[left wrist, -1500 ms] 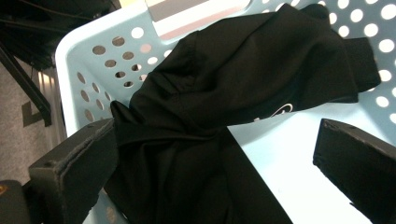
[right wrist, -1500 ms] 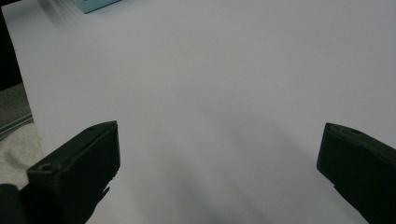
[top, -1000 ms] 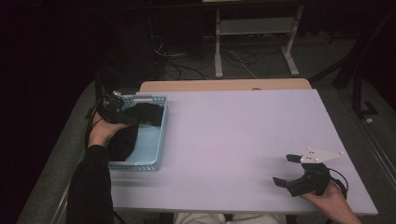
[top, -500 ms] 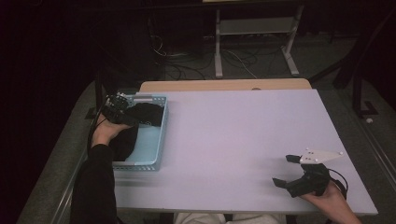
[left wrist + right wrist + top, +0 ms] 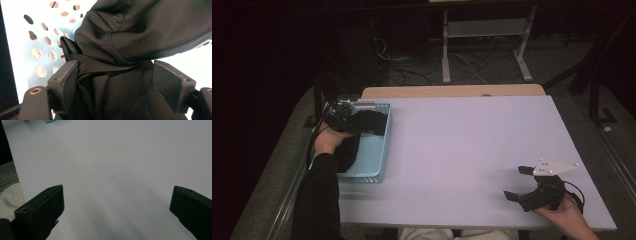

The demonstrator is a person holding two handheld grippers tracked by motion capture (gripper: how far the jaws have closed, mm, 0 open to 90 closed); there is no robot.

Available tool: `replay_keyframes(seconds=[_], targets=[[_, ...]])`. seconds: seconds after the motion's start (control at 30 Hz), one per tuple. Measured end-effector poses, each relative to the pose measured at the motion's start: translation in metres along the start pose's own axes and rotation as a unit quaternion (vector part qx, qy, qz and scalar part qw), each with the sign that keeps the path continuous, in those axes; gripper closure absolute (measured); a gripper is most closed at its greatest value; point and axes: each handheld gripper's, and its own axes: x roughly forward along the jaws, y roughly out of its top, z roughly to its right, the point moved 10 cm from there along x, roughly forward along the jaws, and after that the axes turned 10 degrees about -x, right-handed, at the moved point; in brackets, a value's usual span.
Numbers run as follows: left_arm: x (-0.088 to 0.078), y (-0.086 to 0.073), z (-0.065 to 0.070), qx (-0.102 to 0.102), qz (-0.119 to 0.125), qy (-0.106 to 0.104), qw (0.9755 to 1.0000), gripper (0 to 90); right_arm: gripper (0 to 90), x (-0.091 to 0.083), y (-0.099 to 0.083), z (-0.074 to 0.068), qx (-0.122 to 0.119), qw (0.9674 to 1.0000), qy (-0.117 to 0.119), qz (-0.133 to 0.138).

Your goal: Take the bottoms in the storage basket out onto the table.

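Landmark: the light blue basket (image 5: 382, 150) at the table's (image 5: 472, 150) left edge; every place below is told from it.
Right gripper (image 5: 522, 184): nearest the person and well apart from the basket, at the table's near right corner; its jaws stand wide with nothing between them, over bare tabletop.
Left gripper (image 5: 343, 111): inside the basket at its far end, pointing into the cloth; its jaws have just been closing, with a bunched fold between them.
Grip so far: the left pad (image 5: 63, 83) touches cloth, but whether the right pad presses yet I cannot tell.
Black garment (image 5: 130, 37): heaped in the basket, mostly toward the far end, lying against the perforated wall.
Doing it well: close fully on the thick seamed fold rather than one loose layer.
Next care: lift straight up until the hem clears the basket's rim.
Risk: a thin pinch may slip out.
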Motion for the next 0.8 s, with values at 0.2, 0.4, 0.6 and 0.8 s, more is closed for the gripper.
replay_keyframes(seconds=[0.2,0.4,0.6,0.8], targets=[[0.005,-0.001,0.005,-0.008,-0.015,-0.014,0.9998,34.7,0.0,0.000,0.000,0.000,-0.002,1.0000,-0.001,-0.001],[0.012,-0.002,0.006,-0.008,-0.027,-0.003,0.9996,40.4,0.0,0.000,-0.001,-0.001,-0.003,1.0000,-0.001,-0.003],[0.015,-0.003,0.004,-0.020,-0.033,0.001,0.9992,44.4,0.0,0.000,-0.001,-0.001,-0.004,1.0000,-0.002,-0.004],[0.017,-0.002,0.004,-0.036,-0.029,-0.002,0.9989,49.8,0.0,0.000,-0.001,-0.001,-0.006,1.0000,-0.002,-0.006]])
